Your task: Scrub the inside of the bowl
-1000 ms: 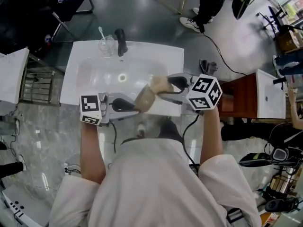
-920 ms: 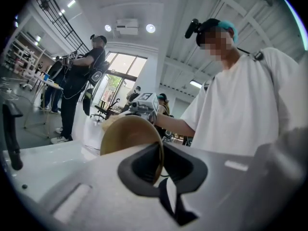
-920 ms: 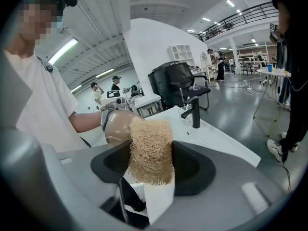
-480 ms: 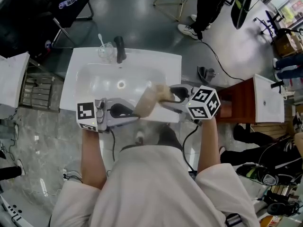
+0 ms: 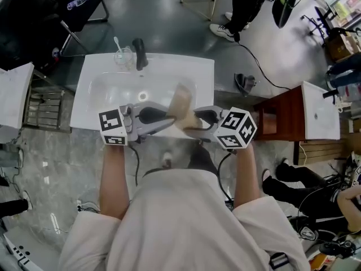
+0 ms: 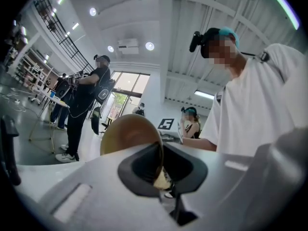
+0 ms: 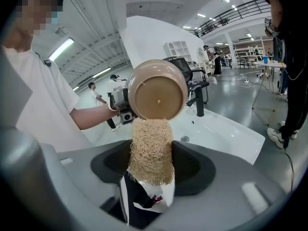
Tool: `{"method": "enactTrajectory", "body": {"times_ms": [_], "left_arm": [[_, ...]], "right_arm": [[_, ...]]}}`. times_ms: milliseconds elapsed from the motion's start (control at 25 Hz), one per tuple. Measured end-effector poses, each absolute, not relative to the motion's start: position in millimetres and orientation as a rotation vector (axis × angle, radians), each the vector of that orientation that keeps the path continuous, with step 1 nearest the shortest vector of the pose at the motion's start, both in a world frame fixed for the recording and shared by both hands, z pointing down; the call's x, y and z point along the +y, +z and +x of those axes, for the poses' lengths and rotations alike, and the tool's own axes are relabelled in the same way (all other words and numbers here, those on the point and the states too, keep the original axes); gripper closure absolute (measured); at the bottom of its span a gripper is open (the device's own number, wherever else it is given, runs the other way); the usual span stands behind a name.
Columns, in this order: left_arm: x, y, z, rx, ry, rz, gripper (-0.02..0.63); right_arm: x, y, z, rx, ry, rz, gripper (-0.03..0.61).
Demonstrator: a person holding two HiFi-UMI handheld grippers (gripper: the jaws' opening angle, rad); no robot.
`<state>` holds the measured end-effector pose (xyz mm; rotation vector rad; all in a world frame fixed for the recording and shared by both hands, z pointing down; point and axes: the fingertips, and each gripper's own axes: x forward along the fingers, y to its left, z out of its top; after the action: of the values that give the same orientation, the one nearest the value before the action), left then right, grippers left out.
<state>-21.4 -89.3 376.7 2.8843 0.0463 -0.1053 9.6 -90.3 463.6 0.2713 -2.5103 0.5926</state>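
One round tan bowl point(image 7: 157, 90), tipped on edge, fibrous scrubber point(image 7: 150, 150) below

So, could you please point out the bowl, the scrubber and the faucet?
bowl point(image 7: 158, 91), right gripper view, centre of its round face
scrubber point(image 7: 150, 153), right gripper view, middle of its fibrous body
faucet point(image 5: 138, 54), head view, its dark upright body
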Motion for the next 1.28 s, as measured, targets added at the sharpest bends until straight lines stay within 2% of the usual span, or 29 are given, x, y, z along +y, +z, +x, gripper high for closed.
{"method": "enactTrajectory", "body": {"times_ms": [240,440,920,1280], "left_arm": [[-100.3,389.5,-17.3,-0.031,-0.134,2.825,0.601],[-102.2,417.3,-13.9,-0.069,0.035,2.805,0.601],[-80.7,425.9,-25.9,0.018,0.123,2.820,0.601],[-75.5,401.9,-34.0,0.050,0.035,2.848,0.600]], "right_arm": [[-71.1,453.9,14.5,-2.535,0.659,0.251,0.319],[-64.9,432.0,10.6,-2.609,0.723,0.234,0.319],[-108.9,401.6,1.4,-2.702,0.693,0.410,0.320],[-139.3,398.2,13.1,-2.690,0.722,0.534,0.319]]}}
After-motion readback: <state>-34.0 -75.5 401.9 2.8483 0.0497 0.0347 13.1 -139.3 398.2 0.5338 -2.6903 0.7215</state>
